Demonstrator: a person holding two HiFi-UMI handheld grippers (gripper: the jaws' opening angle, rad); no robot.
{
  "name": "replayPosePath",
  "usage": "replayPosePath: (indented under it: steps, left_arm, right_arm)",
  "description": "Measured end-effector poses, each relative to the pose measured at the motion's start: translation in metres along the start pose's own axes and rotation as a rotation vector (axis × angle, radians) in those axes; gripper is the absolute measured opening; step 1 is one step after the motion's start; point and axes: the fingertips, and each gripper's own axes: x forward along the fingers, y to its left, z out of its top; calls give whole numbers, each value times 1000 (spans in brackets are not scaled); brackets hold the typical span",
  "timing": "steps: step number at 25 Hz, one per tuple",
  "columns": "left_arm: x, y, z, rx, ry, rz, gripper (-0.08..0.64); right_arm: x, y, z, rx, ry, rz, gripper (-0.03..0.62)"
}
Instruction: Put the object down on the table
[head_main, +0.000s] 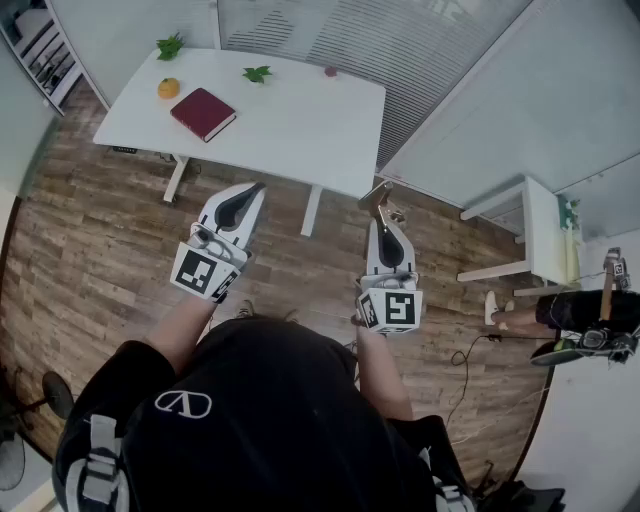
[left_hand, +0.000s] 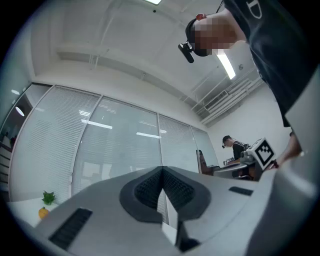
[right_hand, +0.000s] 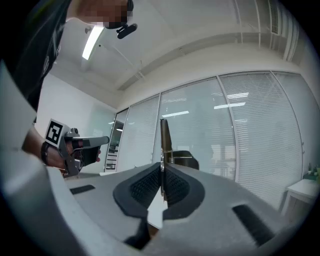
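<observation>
We've got the R gripper (head_main: 382, 218) fingers clamped on a thin metal object (head_main: 376, 197). L gripper (head_main: 254, 189) fingers closed w/ nothing between.

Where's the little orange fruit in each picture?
Head view: the orange fruit is top left, on the white table beside the red book.
Left gripper view: the fruit is bottom left, just below the green leaves.
Right gripper view: not in it.
Shared landmark: the wall of blinds.

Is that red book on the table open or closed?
Closed: the red book lies flat on the white table, cover up, no pages showing.
</observation>
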Motion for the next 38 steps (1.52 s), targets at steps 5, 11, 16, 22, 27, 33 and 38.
replayPosePath:
  steps: [5,11,16,22,27,33,38]
  left_arm:
    - [3,5,-4,4,4,-1,5]
    - [4,2,-6,1,9,0,5]
    - [13,8,-13,-3,16,9,5]
    - [27,1,-19,9,24,42,5]
    - [49,-10,-26,32,36,71,5]
    - [57,2,-34,42,55,123,5]
    - [78,32,-50,36,48,138,5]
  right_arm:
    - [8,2,-5,6,8,3,3]
    - [7,1,-6,83,-15,37,5]
    - [17,-10,-12,127,-17,24,5]
    - [20,-30,-13,142,-31,60,5]
    - [26,-50,-20,174,-45,110,5]
    - [44,-63,-31,189,-49,144,5]
    - [76,-75,-42,194,-47,143,5]
